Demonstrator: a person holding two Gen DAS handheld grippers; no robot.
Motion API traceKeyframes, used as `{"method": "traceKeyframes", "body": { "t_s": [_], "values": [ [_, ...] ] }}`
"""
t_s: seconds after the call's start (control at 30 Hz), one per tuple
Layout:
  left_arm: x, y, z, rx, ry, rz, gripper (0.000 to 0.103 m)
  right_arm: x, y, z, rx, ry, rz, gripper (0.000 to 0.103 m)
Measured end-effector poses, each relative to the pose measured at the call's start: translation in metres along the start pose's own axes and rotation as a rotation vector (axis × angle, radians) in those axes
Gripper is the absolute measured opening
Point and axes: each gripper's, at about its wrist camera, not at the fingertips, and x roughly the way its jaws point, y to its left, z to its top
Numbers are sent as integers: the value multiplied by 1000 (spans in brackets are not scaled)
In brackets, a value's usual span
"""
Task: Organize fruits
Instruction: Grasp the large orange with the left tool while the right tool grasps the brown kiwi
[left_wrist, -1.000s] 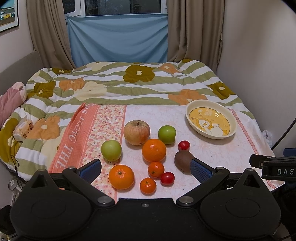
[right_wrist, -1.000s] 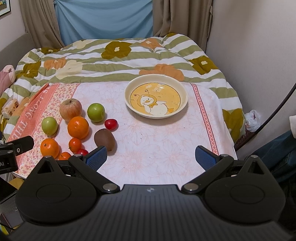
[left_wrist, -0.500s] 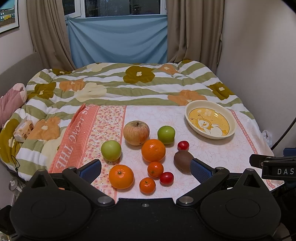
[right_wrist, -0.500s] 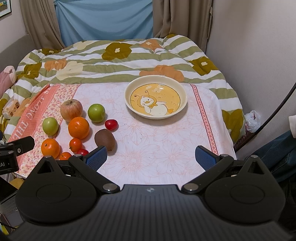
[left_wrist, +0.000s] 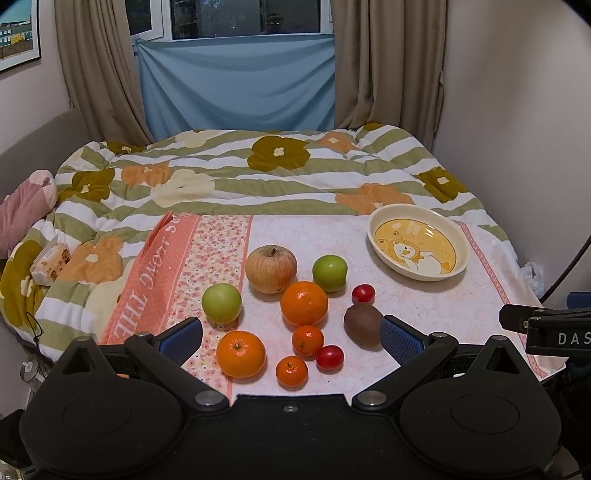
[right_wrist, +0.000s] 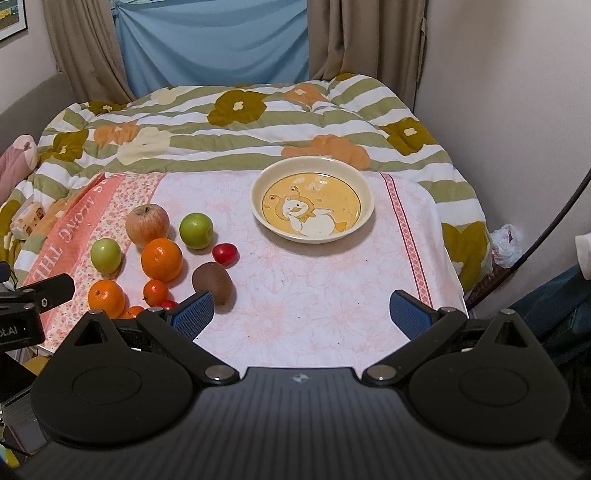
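Fruit lies in a cluster on a pink floral cloth: a red-yellow apple, two green apples, two oranges, two mandarins, two cherry tomatoes and a brown kiwi. An empty cream bowl with a bear picture stands to the right of them. My left gripper is open and empty, held above the near fruit. My right gripper is open and empty over bare cloth, with the kiwi by its left finger.
The cloth lies on a bed with a striped flower quilt. A wall runs along the right side. Curtains and a blue sheet hang behind. A pink plush and a small packet lie at the left.
Both views have shifted slightly downward in frame, as if both grippers tilted or rose a little. The fruit and the bowl have not moved. Both grippers stay open.
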Motion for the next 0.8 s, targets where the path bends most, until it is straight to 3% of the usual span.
{"method": "traceKeyframes", "body": {
  "t_s": [0.13,0.4,0.8],
  "values": [
    [-1,-2,1,-15,-11,-5,103,0,1,5,-50,-11,7,103],
    [18,-10,-14,-23,28,78,103,31,-9,8,-108,36,120,103],
    [66,24,-39,-90,76,156,102,101,15,0,-209,51,246,103]
  ]
}}
